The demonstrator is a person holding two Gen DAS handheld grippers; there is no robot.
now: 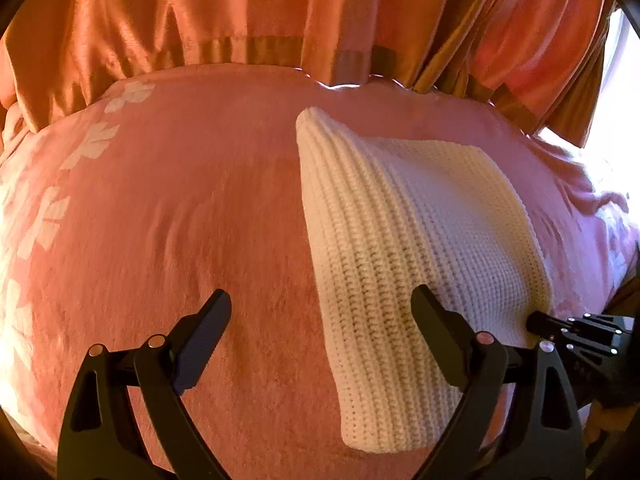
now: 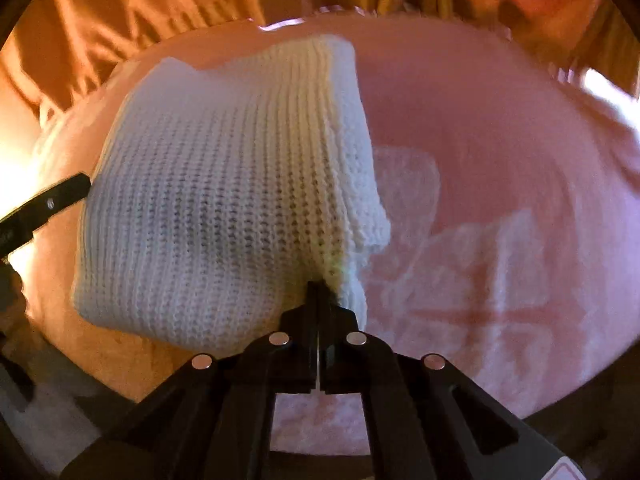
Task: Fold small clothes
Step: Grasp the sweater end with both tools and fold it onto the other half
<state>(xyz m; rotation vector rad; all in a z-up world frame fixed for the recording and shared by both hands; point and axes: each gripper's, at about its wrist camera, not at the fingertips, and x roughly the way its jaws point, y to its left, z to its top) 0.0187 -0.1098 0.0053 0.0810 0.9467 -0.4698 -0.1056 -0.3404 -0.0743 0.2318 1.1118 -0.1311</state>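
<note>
A cream knitted garment (image 1: 400, 232) lies folded on a pink blanket (image 1: 180, 220). My left gripper (image 1: 320, 312) is open, its right finger over the garment's ribbed edge, its left finger over bare blanket. In the right wrist view the garment (image 2: 224, 200) is lifted at its near corner. My right gripper (image 2: 318, 286) is shut on that corner and also shows in the left wrist view (image 1: 538, 322) at the garment's right edge. One left gripper finger (image 2: 60, 196) shows beside the garment's left edge.
The pink blanket (image 2: 500, 180) has white flower prints (image 1: 44, 216) along its left and near side. Orange curtains (image 1: 240, 12) hang behind the surface. Bright window light (image 1: 624, 80) comes from the far right.
</note>
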